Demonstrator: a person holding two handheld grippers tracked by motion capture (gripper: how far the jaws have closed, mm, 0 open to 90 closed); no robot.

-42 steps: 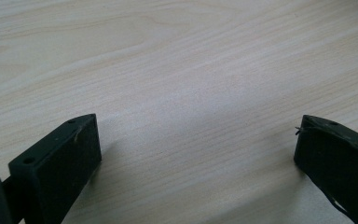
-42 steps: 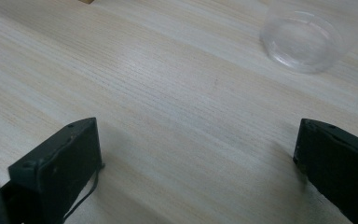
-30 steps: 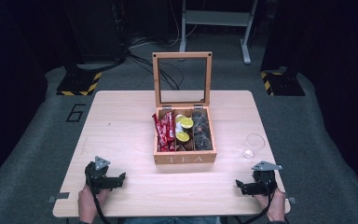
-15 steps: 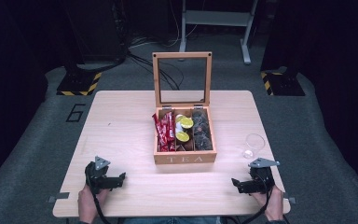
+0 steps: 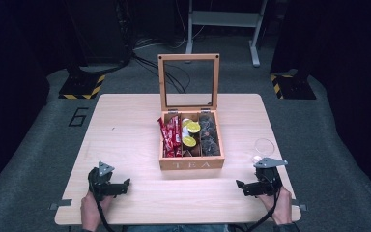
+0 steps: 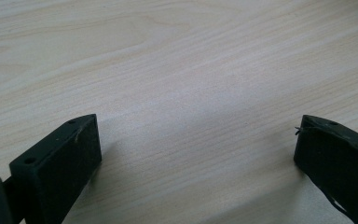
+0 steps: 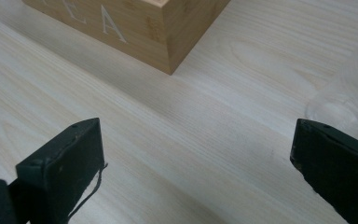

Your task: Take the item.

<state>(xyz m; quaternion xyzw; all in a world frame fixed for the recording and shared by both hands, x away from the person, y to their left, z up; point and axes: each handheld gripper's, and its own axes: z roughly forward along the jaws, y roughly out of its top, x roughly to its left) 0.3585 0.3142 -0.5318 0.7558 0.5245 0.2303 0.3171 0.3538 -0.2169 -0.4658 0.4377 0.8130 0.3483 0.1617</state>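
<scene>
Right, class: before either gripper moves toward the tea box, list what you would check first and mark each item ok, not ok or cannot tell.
1. Left gripper open and holding nothing: ok, its jaws stand wide apart over bare wood.
2. Right gripper open and holding nothing: ok, jaws wide apart.
3. Tea box lid raised, contents reachable from above: ok.
4. Table between each gripper and the box free of obstacles: ok.
5. Clear glass safely away from the right gripper: not ok, it stands just beyond that gripper.
6. Whether the red packets sit loose enough to lift: cannot tell.
</scene>
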